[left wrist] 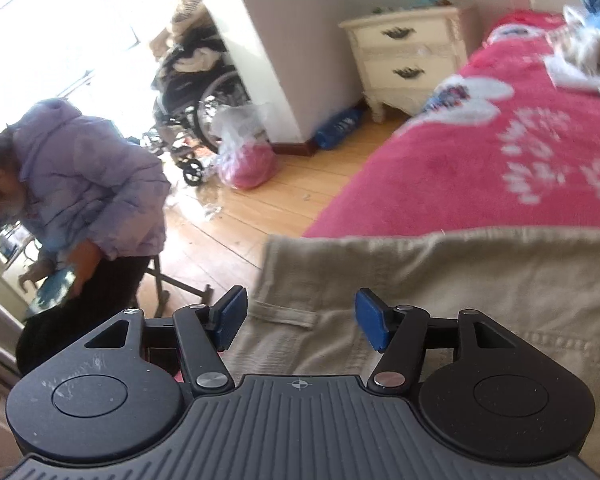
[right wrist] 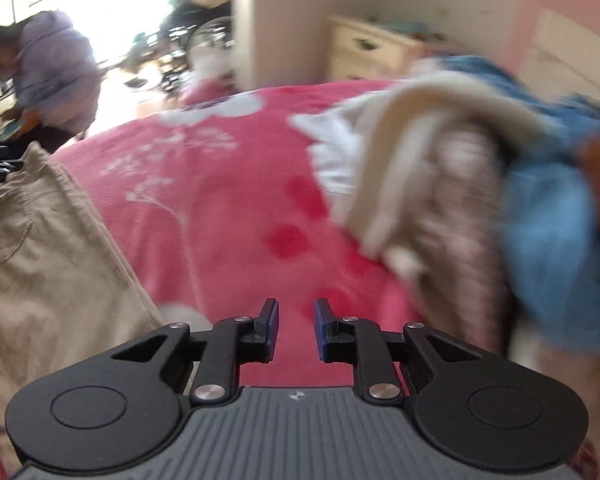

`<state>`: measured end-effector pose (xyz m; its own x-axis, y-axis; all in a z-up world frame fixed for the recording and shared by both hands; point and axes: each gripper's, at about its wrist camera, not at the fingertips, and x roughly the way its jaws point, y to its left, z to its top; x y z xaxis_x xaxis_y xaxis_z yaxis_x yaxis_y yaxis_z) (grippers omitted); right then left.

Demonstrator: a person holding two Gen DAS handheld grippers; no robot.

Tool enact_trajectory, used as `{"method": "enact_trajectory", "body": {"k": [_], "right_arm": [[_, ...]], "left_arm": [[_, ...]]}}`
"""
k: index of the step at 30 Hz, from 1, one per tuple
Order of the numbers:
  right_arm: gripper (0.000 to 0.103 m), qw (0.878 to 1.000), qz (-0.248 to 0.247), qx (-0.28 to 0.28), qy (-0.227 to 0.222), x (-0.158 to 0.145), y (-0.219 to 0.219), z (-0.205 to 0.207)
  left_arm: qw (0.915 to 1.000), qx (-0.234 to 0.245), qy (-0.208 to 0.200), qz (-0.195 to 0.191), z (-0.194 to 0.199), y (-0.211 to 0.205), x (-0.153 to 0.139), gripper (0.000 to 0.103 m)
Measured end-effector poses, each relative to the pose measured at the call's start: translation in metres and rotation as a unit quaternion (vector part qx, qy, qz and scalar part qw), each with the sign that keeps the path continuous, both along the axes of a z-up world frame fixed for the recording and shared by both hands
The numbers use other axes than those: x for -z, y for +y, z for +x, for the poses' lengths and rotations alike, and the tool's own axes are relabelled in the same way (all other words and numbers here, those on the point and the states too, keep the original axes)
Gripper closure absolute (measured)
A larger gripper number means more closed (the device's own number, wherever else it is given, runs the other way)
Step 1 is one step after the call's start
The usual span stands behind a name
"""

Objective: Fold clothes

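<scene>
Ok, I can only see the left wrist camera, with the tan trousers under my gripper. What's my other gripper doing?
Observer: The right gripper is open and empty, above bare pink blanket.
Operator: Is it touching the trousers?
Observer: No. The tan trousers lie off to its left, apart from its fingers.
Operator: What's on its other side?
Observer: A blurry heap of clothes lies close on its right, with a blue garment on the heap's far side.
</scene>
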<state>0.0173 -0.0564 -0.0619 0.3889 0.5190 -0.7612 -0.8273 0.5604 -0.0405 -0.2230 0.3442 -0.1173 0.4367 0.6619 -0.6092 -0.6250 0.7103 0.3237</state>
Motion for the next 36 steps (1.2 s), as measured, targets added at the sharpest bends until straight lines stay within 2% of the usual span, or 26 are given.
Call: {"method": "enact_trajectory", "body": {"k": [3,6,9,12,15,17,22,24,28,31,33,36], "right_arm": [[0.083,1.0,0.001,0.004,-0.001,-0.004,-0.038,-0.024],[0.083,0.999,-0.027,-0.034,-0.003,0.018,-0.044,-0.046],[0.083,0.995,-0.055,-0.085,-0.008,0.041,-0.031,-0.059],[0.082,0.989,-0.079,-0.12,-0.028,0.053,-0.018,-0.064],[0.081,0.985,-0.097,-0.138,-0.033,0.063,-0.014,-0.063],[0.081,0.983,-0.105,-0.145,-0.029,0.07,-0.013,-0.061],[0.081,0.982,-0.11,-0.154,-0.021,0.075,-0.011,-0.059],[0.081,0.98,-0.115,-0.164,-0.021,0.075,-0.012,-0.063],[0.082,0.979,-0.121,-0.164,-0.023,0.078,-0.011,-0.068],[0.091,0.981,-0.118,-0.151,-0.025,0.078,-0.009,-0.068],[0.1,0.982,-0.117,-0.143,-0.041,0.077,-0.009,-0.07],[0.1,0.983,-0.111,-0.126,-0.069,0.07,-0.012,-0.078]], "left_arm": [[0.9989,0.03,-0.033,-0.017,0.003,-0.024,-0.018,0.043],[0.9955,0.06,-0.065,-0.034,0.006,-0.048,-0.036,0.043],[0.9834,0.139,-0.061,-0.099,0.036,-0.087,-0.027,0.043],[0.9681,0.203,-0.04,-0.142,0.064,-0.129,-0.01,0.043],[0.9568,0.235,-0.032,-0.168,0.077,-0.164,0.005,0.043],[0.9552,0.244,-0.03,-0.165,0.081,-0.181,0.015,0.043],[0.9576,0.266,0.013,-0.111,0.094,-0.207,0.045,0.043],[0.9576,0.272,0.015,-0.095,0.091,-0.211,0.045,0.043],[0.9574,0.272,0.011,-0.098,0.089,-0.207,0.046,0.043],[0.9575,0.27,0.006,-0.103,0.089,-0.204,0.047,0.042],[0.9584,0.266,0.0,-0.104,0.086,-0.208,0.046,0.042],[0.9598,0.259,-0.009,-0.107,0.084,-0.207,0.047,0.042]]}}
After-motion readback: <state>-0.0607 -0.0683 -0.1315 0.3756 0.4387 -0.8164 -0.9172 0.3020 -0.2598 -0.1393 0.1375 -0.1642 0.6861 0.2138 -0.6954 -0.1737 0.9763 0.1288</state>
